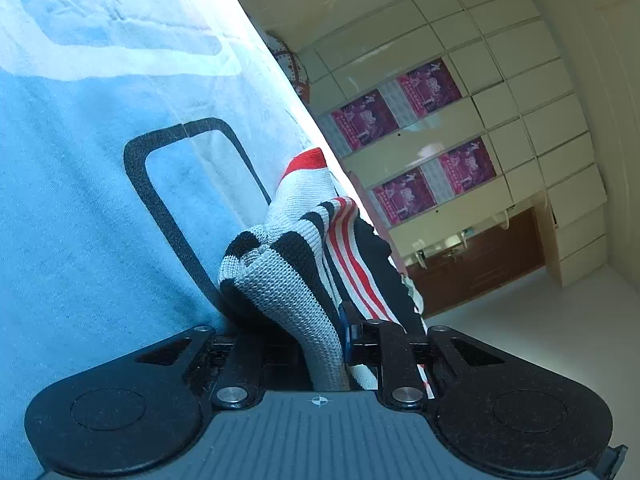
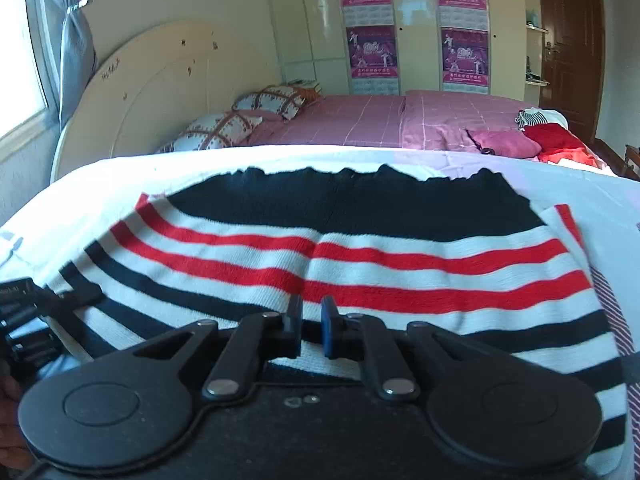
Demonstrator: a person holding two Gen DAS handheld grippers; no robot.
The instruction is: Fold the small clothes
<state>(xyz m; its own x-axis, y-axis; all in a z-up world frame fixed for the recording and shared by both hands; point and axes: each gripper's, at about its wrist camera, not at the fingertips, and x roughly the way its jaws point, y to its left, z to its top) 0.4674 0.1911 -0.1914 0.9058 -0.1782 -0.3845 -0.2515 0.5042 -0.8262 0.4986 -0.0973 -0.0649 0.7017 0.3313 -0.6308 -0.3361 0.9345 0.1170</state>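
A knit garment striped in black, white and red (image 2: 400, 264) lies spread on a white cloth-covered surface (image 2: 120, 176). My right gripper (image 2: 312, 322) sits at the garment's near edge, its jaws drawn almost together with a thin fold of the white knit between the blue pads. In the left wrist view the same striped knit (image 1: 288, 276) is bunched up and runs down between the fingers of my left gripper (image 1: 304, 330), which is shut on it. The fabric hides the left finger there. At the far left of the right wrist view a black gripper part (image 2: 24, 308) rests on the garment's corner.
A pale blue cloth with a black printed outline (image 1: 80, 200) fills the left of the left wrist view. Beyond lies a bed with a pink sheet (image 2: 352, 120), pillows (image 2: 224, 128) and a pile of red and pink clothes (image 2: 552, 140). Wardrobes with purple posters (image 2: 372, 52) line the wall.
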